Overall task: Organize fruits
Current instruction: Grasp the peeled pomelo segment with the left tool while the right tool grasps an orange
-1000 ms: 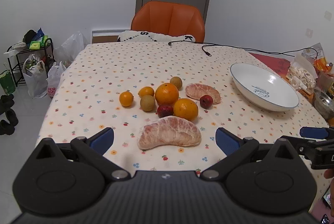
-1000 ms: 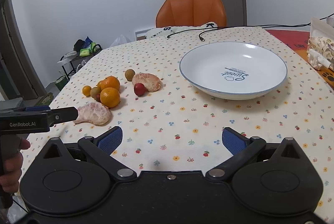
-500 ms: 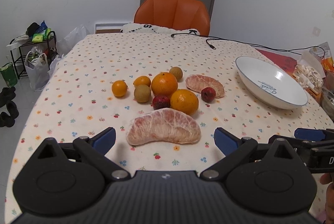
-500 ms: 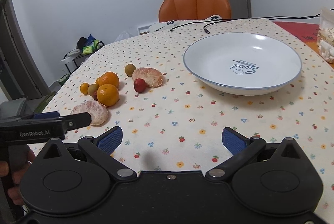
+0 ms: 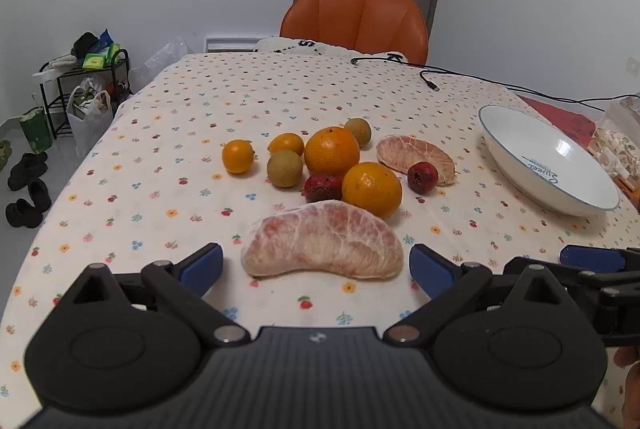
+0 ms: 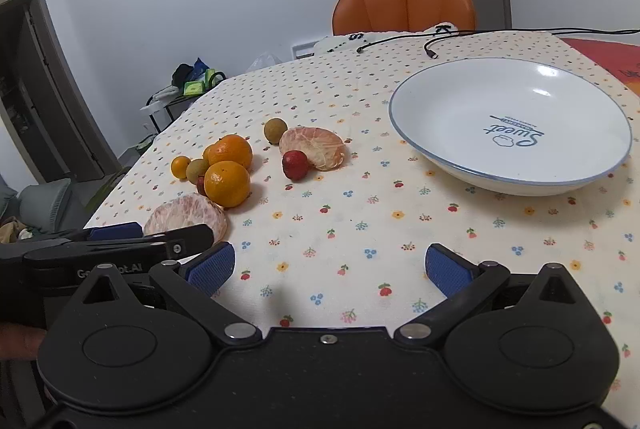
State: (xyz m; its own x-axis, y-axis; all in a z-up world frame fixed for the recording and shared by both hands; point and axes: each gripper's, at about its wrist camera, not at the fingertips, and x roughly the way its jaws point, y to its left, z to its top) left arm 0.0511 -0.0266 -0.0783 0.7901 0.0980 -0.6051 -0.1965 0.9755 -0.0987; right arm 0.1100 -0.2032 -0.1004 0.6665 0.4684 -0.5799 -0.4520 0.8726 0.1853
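1. Here, left gripper (image 5: pixel 316 263): jaws spread wide, blue pads either side of the near peeled pomelo segment (image 5: pixel 323 246), not touching it. Holds nothing.
2. Right gripper (image 6: pixel 330 267): also wide apart, nothing between the pads but floral tablecloth (image 6: pixel 360 229). Its blue tip shows at the right edge of the left wrist view, beside the left gripper.
3. Near pomelo segment lies flat on the cloth, curved edge away from the camera. In the right wrist view the left gripper's finger partly covers it.
4. Fruit cluster just behind it: near orange (image 5: pixel 372 190) touching or almost touching the segment's far edge; a dark red fruit (image 5: pixel 323 186) just left of that orange; a larger orange (image 5: pixel 332 152) behind both.
5. Left of the larger orange: a brown-green round fruit (image 5: pixel 285 168), a small orange citrus (image 5: pixel 286 144) behind it, and another small orange citrus (image 5: pixel 238 156) set a little apart to the left.
6. Second brown-green fruit (image 5: pixel 357 131) sits behind the larger orange, to its right.
7. Second pomelo segment (image 5: pixel 416 159) lies to the right of the cluster, with a small red fruit (image 5: pixel 422 177) against its near side.
8. White bowl (image 6: pixel 510 127), blue rim, printed "Sweet", stands well right of the fruit with nothing in it.
9. Black cable (image 5: pixel 432 85) trails across the far side of the table; orange chair (image 5: pixel 354 19) behind it.
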